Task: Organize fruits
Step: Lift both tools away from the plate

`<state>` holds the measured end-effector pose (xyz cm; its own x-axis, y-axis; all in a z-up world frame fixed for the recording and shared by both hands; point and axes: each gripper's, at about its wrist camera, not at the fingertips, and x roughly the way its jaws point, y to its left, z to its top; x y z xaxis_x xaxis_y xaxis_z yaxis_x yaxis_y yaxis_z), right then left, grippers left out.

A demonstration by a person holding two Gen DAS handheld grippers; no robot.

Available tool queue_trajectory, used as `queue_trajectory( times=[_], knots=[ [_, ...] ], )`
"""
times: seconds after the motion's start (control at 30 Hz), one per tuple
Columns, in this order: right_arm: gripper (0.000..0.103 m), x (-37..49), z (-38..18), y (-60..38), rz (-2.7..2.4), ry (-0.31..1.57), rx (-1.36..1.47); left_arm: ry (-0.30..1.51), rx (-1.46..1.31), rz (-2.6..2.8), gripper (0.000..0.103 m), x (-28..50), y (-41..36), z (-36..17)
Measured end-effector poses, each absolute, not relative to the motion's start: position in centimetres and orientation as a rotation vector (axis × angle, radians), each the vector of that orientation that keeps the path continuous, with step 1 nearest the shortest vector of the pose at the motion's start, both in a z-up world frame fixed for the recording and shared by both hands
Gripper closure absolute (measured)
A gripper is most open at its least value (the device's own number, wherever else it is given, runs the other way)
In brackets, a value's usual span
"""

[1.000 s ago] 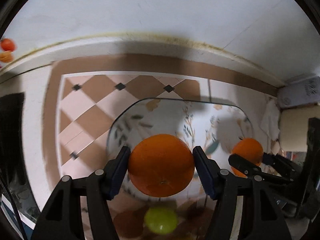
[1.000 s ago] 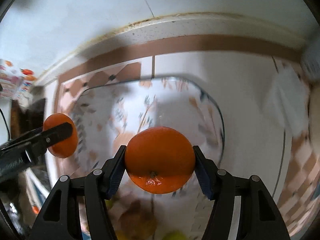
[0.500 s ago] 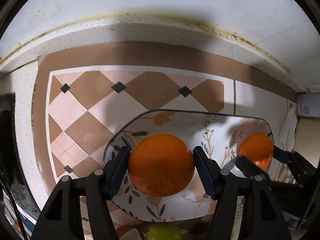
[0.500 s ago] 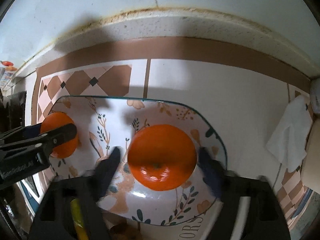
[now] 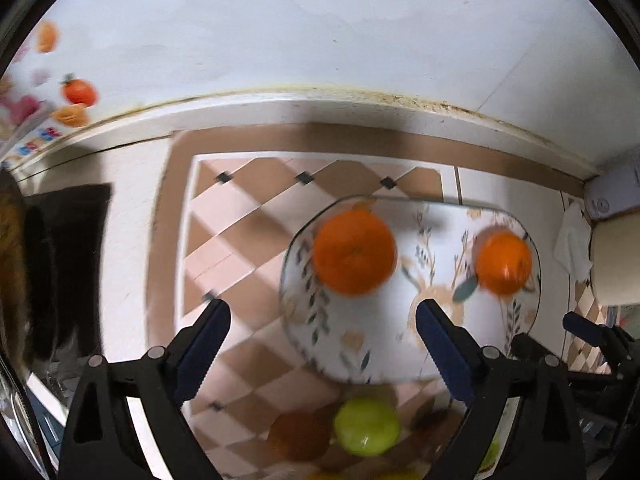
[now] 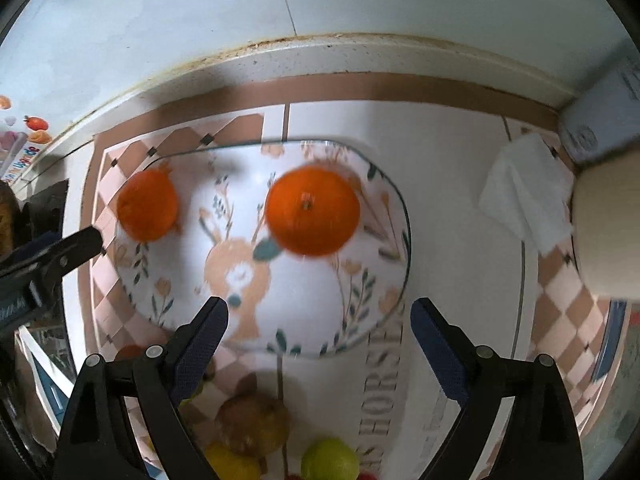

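Note:
Two oranges lie on a floral glass plate (image 5: 384, 340) on the tiled counter. In the left wrist view the left orange (image 5: 354, 252) sits near the plate's left rim, just beyond my left gripper (image 5: 322, 308). Its jaws are opening, and nothing is between them. In the right wrist view the right orange (image 6: 312, 210) rests on the plate (image 6: 304, 320) ahead of my right gripper (image 6: 319, 306), which stands open and empty above it. The other orange (image 6: 148, 204) shows at the left, with a left gripper finger (image 6: 80, 242) beside it.
Loose fruit lies near the plate's front edge: a green one (image 5: 366, 426), a brown one (image 6: 254, 424) and a yellow one (image 6: 232, 460). A white napkin (image 6: 524, 196) and a beige container (image 6: 608, 232) stand at the right. The wall runs along the back.
Both grippers let go of their oranges onto the plate, opened wide, then rose and drew back. The oranges now lie free beyond the fingertips.

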<state>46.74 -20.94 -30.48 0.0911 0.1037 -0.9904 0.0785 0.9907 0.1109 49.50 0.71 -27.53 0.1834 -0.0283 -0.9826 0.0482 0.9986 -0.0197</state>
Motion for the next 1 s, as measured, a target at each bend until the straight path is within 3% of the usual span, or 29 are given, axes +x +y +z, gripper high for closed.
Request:
queue_trajectory(
  times=[0.5, 1.0],
  knots=[
    [0.008, 36.1, -21.1, -18.9, -0.009, 1.267, 0.157, 1.166, 0.077, -0.058, 0.008, 37.7, 1.7, -18.3],
    [0.008, 28.4, -12.8, -18.6, -0.021, 1.105, 0.156, 1.046, 0.057, -0.114, 0.008, 31.3, 1.0, -12.4]
  ],
)
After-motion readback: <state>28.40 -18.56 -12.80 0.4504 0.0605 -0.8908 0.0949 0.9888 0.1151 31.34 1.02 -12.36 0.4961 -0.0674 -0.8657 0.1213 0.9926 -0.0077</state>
